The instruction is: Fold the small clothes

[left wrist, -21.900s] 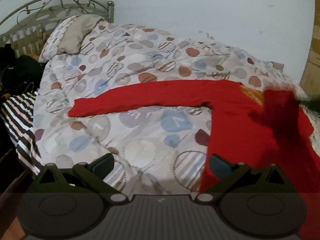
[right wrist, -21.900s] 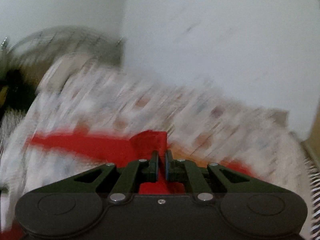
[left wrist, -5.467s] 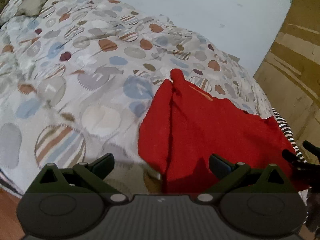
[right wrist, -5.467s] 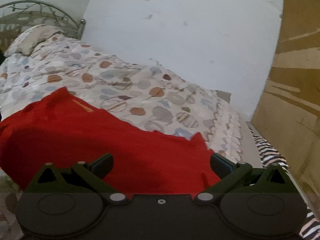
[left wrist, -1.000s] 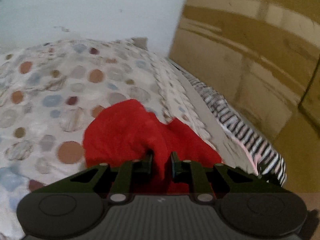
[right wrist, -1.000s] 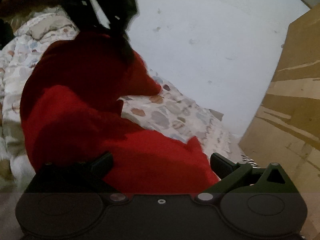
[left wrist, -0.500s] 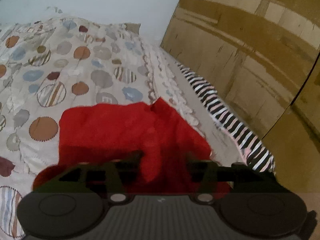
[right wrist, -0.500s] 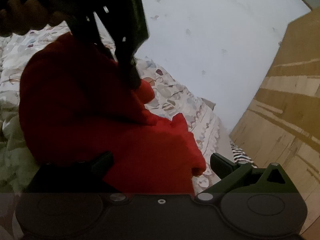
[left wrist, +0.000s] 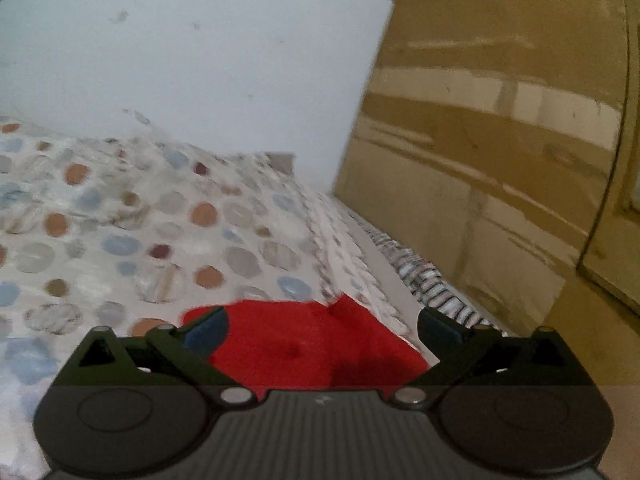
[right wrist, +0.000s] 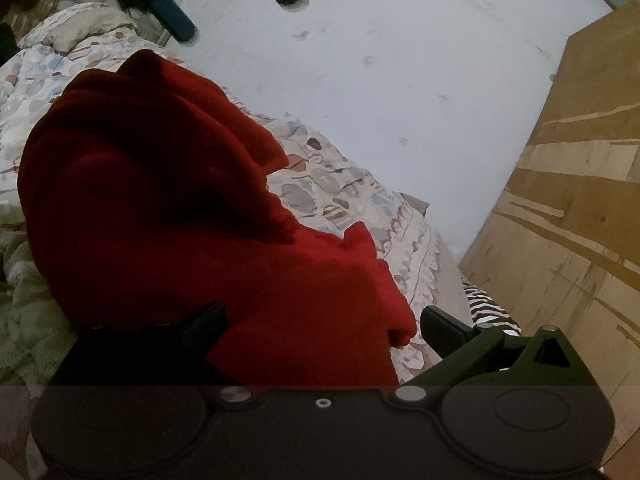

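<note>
Red garment [left wrist: 296,344] lies bunched on the bed [left wrist: 120,240]; both the left gripper [left wrist: 322,330] and the right gripper [right wrist: 322,322] are released, so flatten the top fold evenly.

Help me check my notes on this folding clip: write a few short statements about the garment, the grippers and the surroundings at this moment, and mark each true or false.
1. The red fabric garment lies on a bedspread printed with coloured circles. True.
2. The left gripper is clamped on the garment. False: its jaws stand wide apart, holding nothing.
3. The right gripper is open. True.
4. The garment is spread out flat with one sleeve extended. False: it is bunched into a compact, layered bundle.
5. A brown wooden panel stands right of the bed. True.
</note>
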Action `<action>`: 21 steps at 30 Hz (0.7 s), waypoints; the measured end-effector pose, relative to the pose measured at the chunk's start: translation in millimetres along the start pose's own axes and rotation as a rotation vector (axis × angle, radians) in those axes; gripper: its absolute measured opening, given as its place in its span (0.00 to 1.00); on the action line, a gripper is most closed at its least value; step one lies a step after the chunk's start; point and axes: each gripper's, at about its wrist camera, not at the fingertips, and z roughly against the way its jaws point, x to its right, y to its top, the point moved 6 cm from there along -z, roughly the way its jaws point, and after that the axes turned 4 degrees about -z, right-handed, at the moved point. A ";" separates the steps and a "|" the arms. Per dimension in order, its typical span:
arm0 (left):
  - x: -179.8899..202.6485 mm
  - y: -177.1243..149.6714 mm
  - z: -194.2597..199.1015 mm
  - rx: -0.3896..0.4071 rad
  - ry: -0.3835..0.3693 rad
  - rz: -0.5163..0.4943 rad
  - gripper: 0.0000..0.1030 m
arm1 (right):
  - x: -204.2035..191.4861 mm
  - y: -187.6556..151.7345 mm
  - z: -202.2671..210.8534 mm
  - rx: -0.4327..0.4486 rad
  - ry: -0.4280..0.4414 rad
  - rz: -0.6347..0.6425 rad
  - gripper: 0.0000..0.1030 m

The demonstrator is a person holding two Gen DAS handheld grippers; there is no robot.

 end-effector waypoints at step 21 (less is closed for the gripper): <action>-109.4 -115.6 1.2 -0.102 -0.026 0.417 0.99 | 72.8 64.3 -31.4 -0.109 0.542 -0.854 1.00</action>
